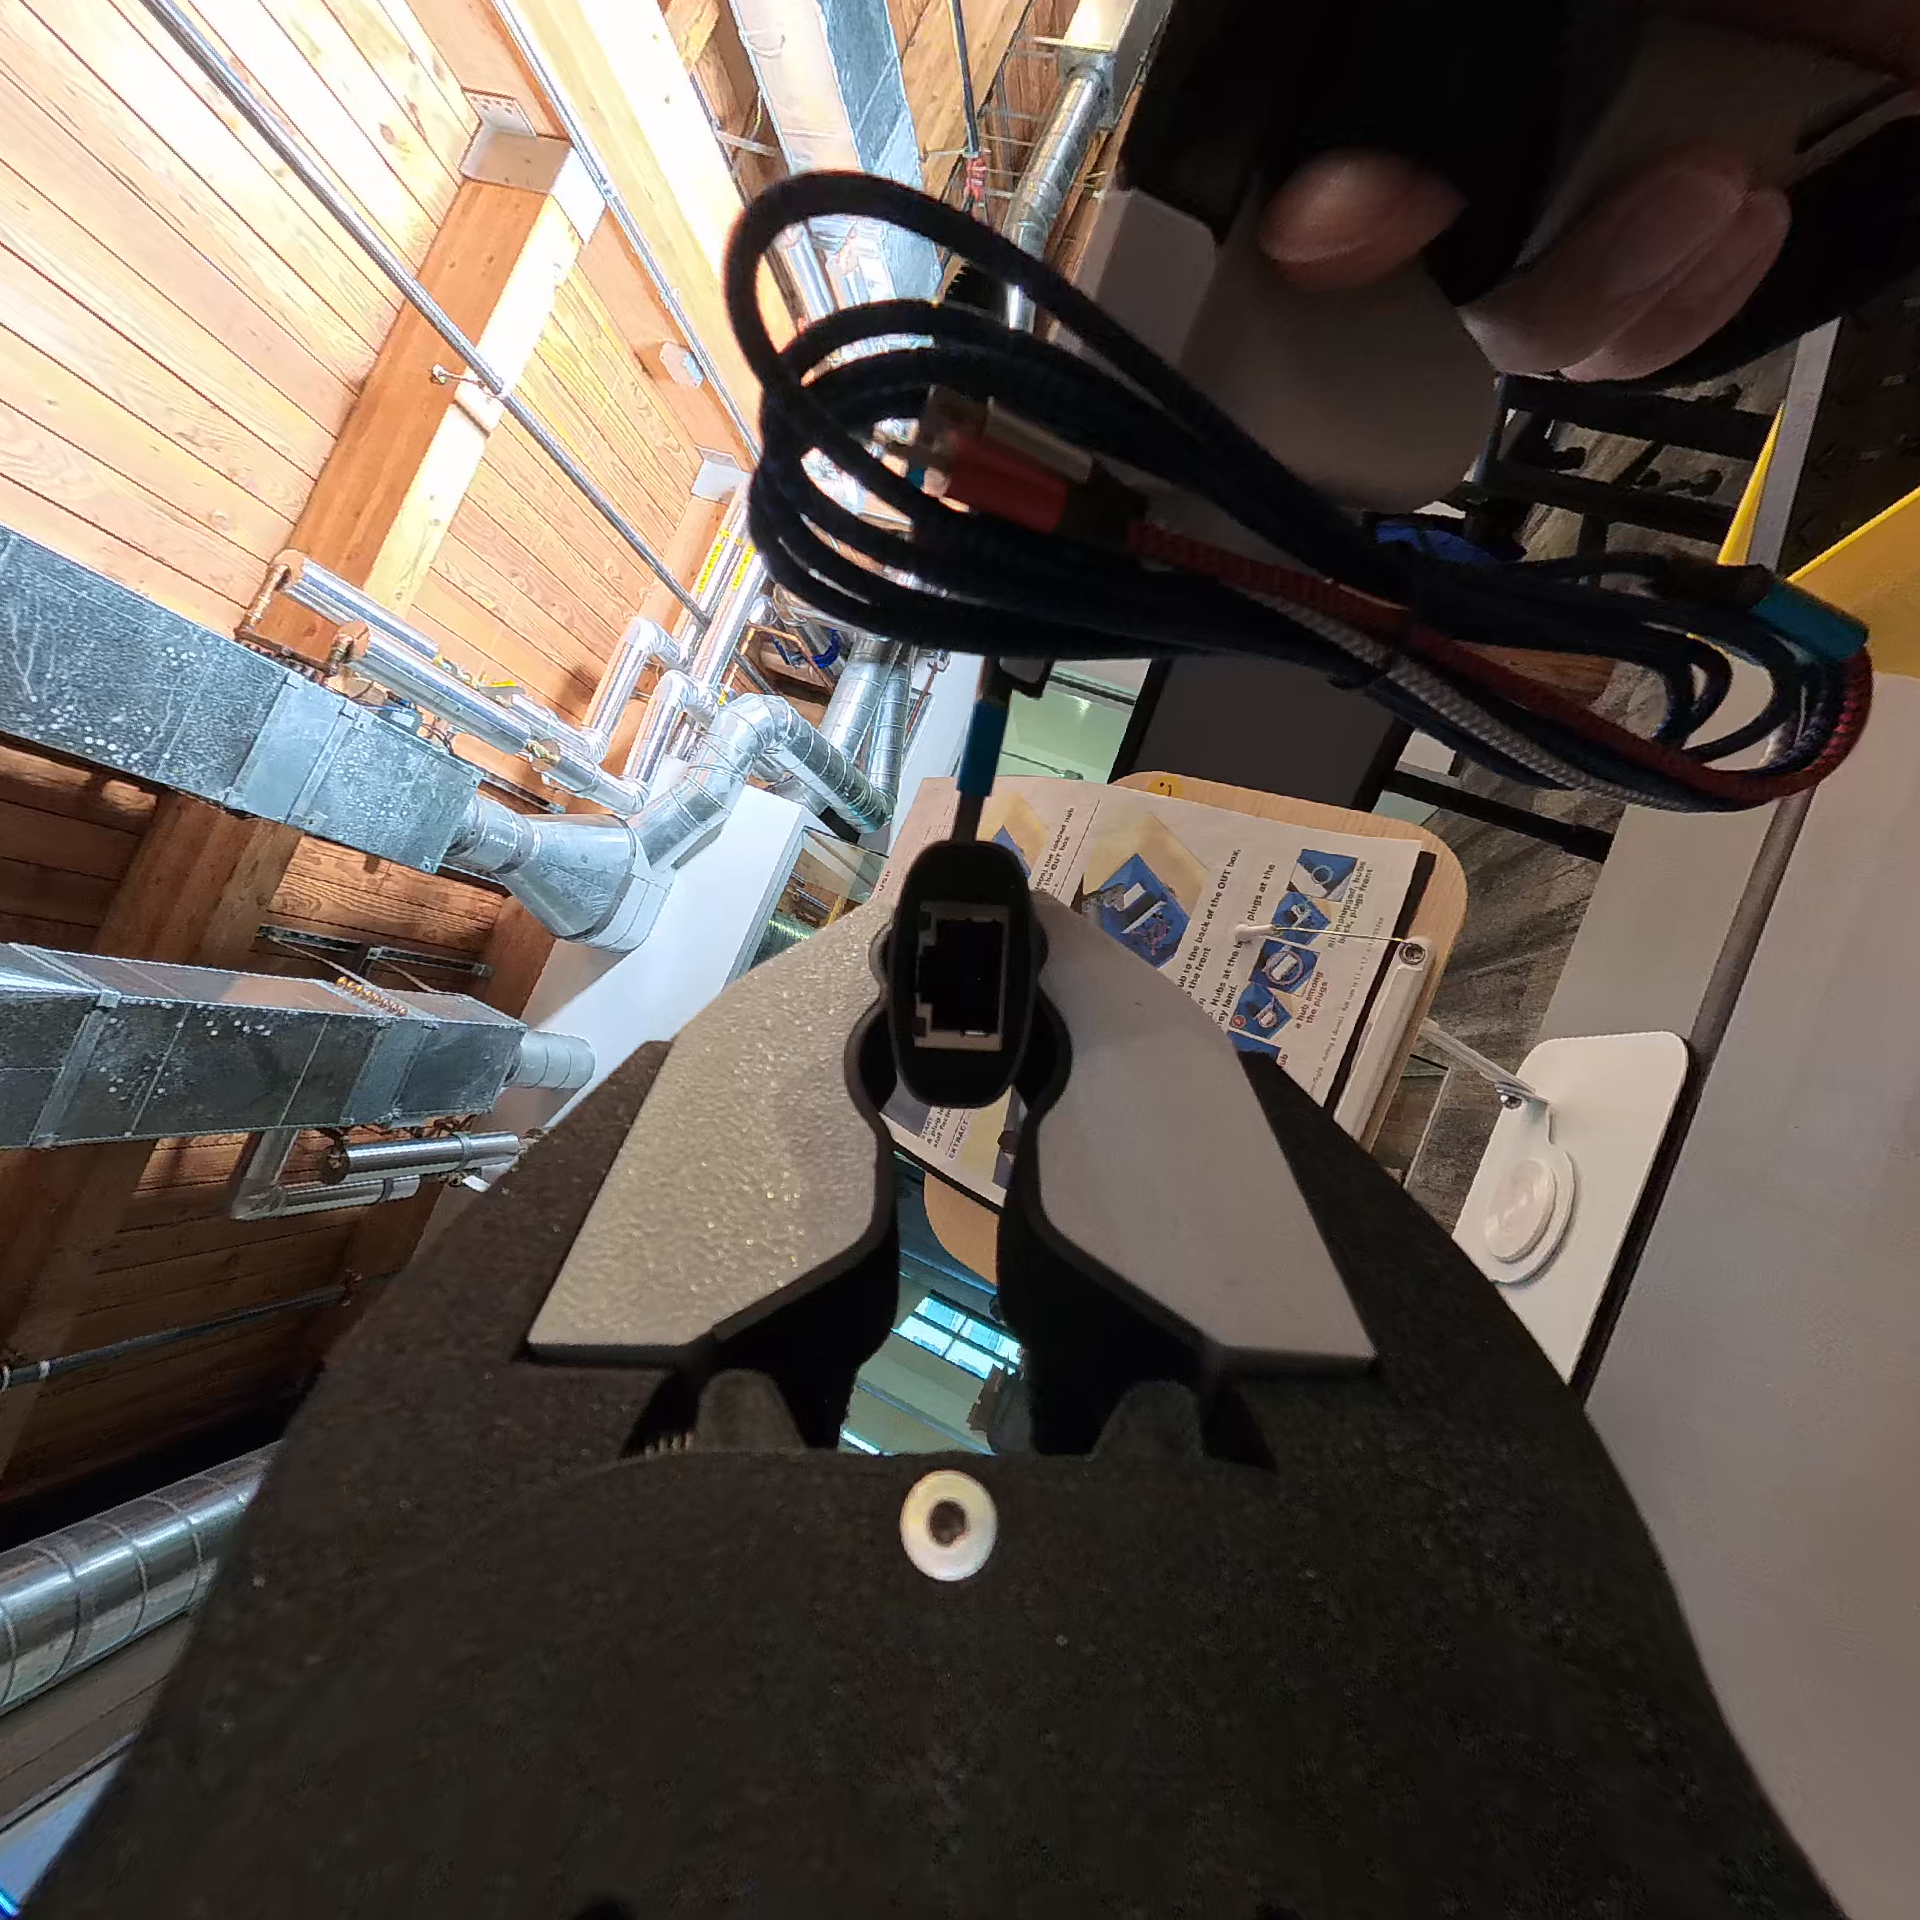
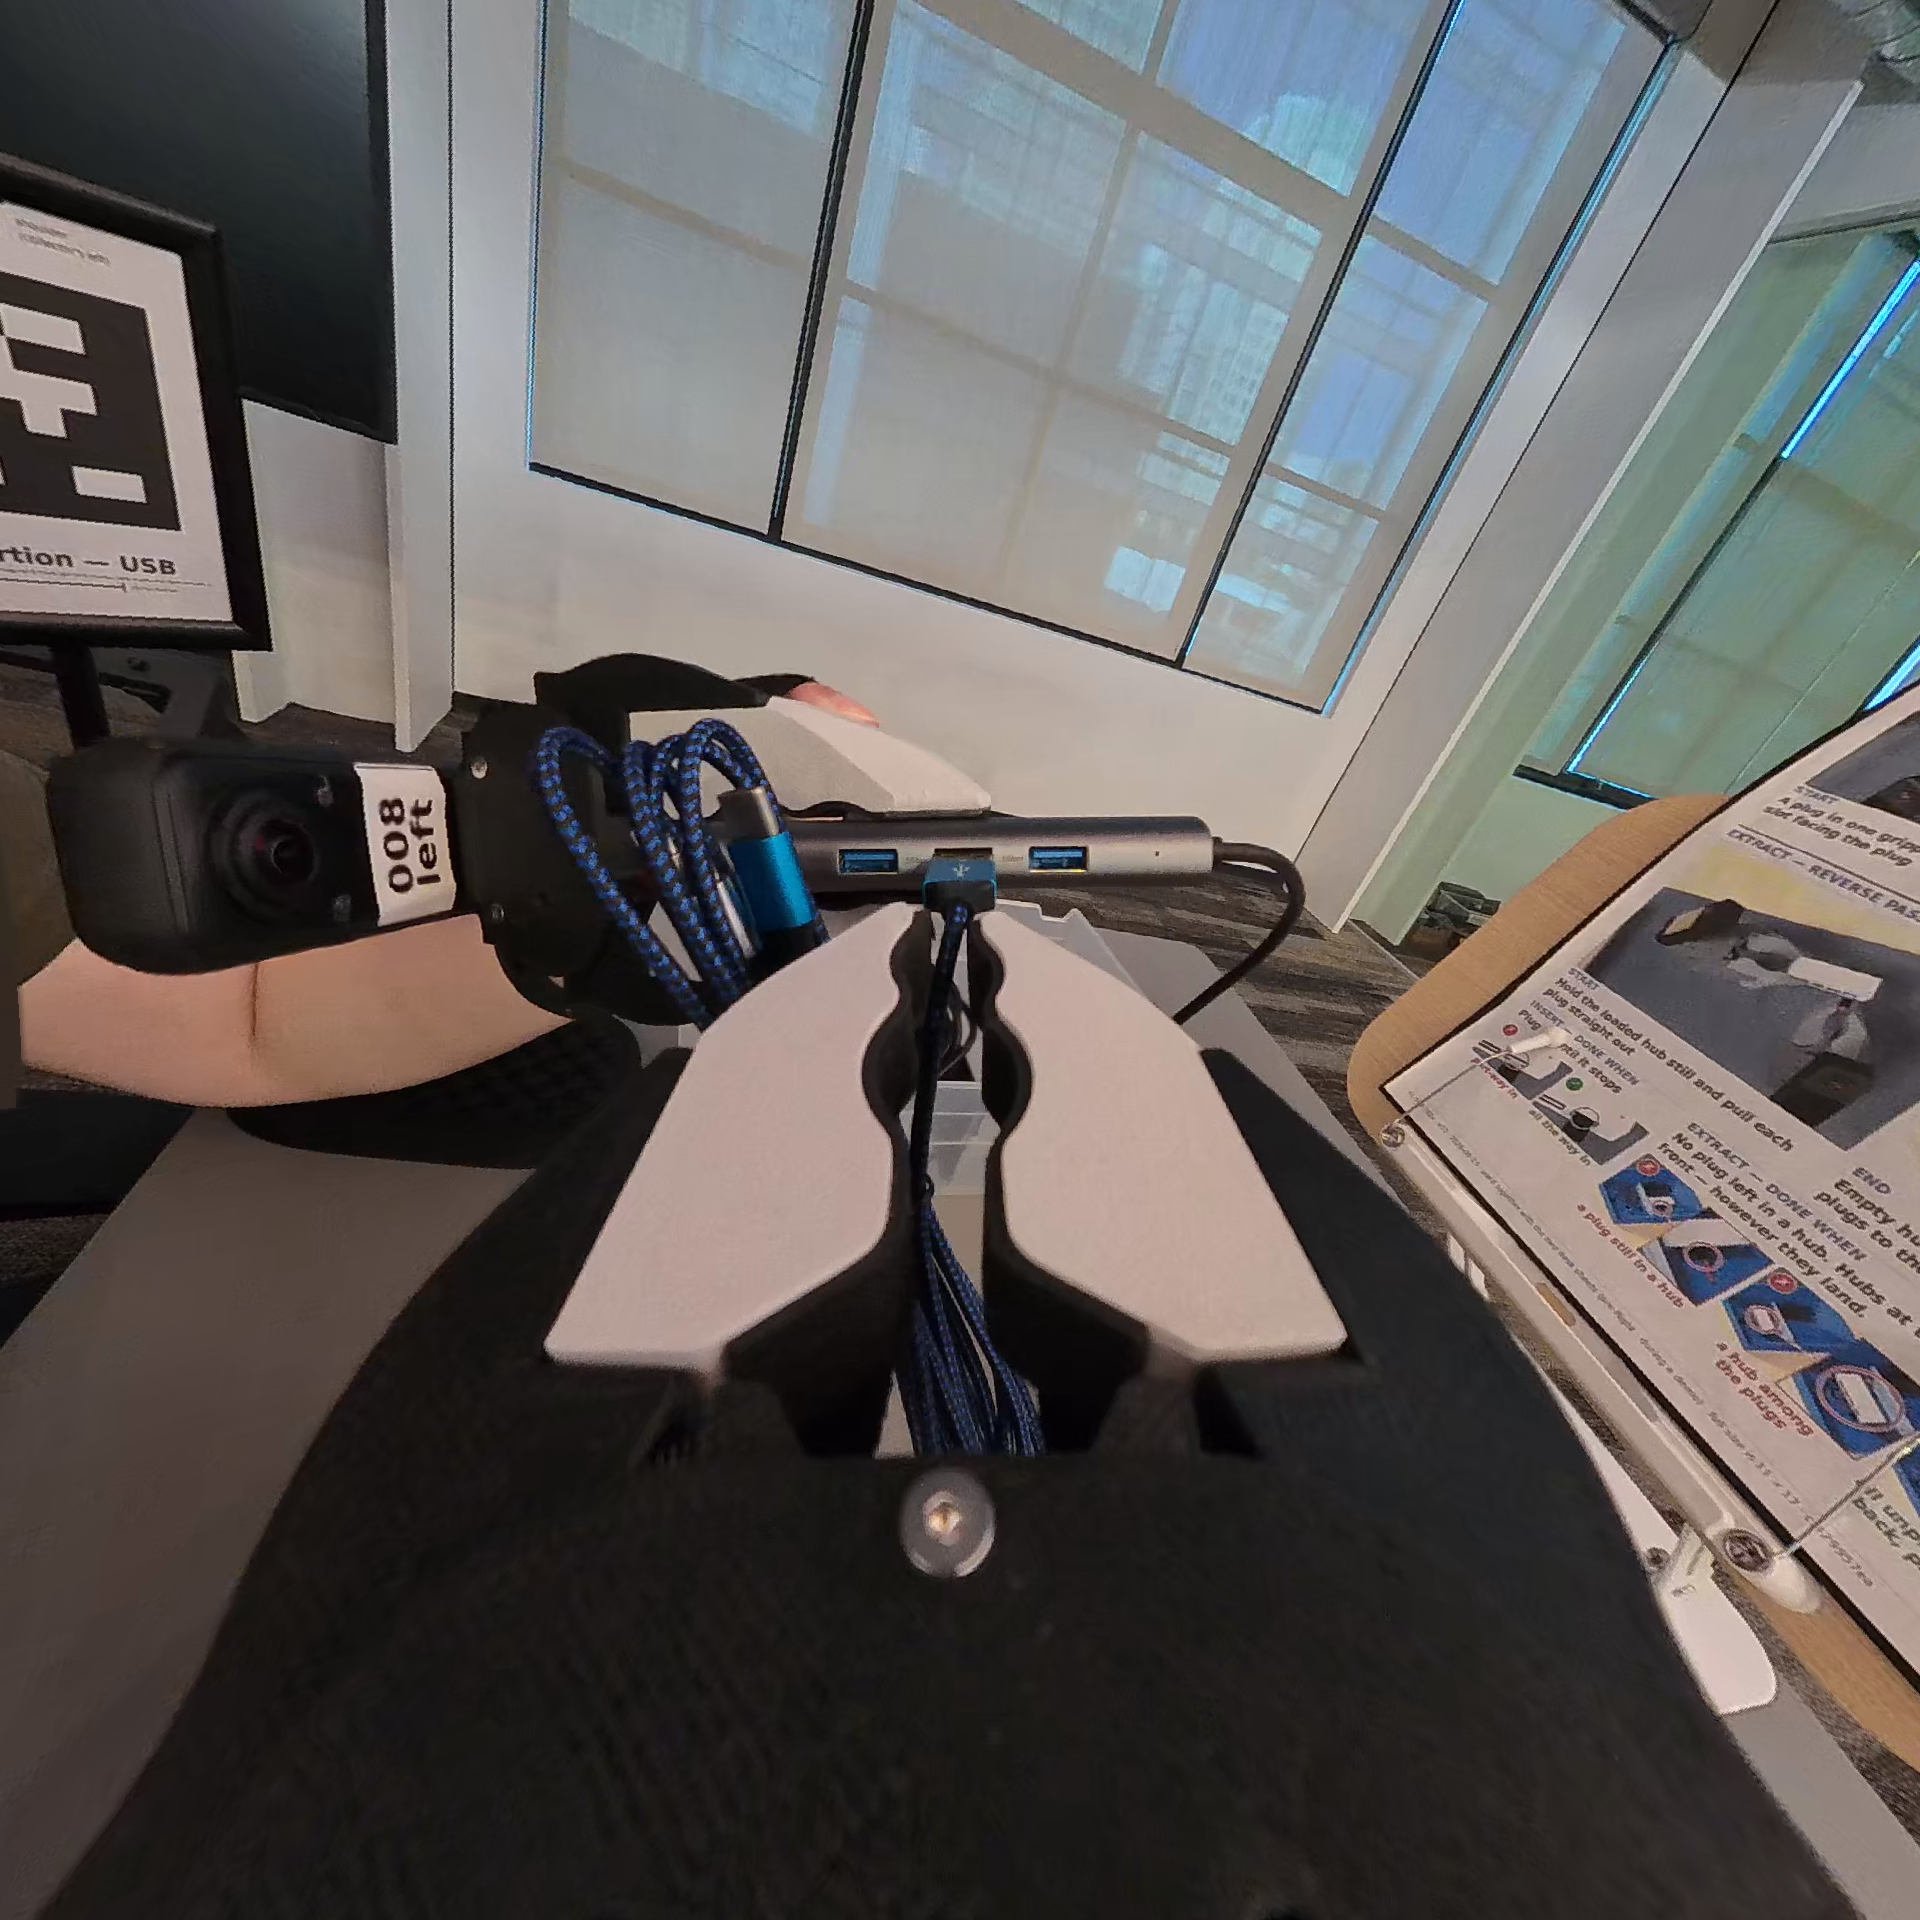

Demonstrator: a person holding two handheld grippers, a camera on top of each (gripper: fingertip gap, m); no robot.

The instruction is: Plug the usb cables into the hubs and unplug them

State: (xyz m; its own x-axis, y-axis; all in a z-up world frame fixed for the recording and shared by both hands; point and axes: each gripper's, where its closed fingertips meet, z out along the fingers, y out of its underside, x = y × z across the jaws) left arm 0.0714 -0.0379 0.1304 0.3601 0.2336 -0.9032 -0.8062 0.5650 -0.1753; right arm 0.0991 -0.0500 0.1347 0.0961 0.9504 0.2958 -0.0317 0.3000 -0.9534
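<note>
My left gripper (image 1: 961, 920) is shut on a dark grey USB hub (image 1: 961, 997), seen end-on with a square port facing the camera. In the right wrist view the hub (image 2: 1132, 836) lies crosswise, with two blue ports free. My right gripper (image 2: 951, 925) is shut on a blue braided cable (image 2: 940, 1049) just behind its blue plug (image 2: 958, 883), which sits in the hub's middle port. A bundle of braided cables (image 2: 665, 852) hangs by the left gripper's finger (image 2: 883, 769). The bundle (image 1: 1143, 561) holds red plugs (image 1: 997, 468).
An instruction sheet on a wooden stand (image 2: 1714, 1143) is close on the right. A framed marker sign (image 2: 104, 416) stands at the back left. A grey table (image 2: 260, 1299) lies below. The left wrist view points up at ceiling ducts (image 1: 260, 717). Only a small space, under 4 cm, lies between the two pairs of fingers.
</note>
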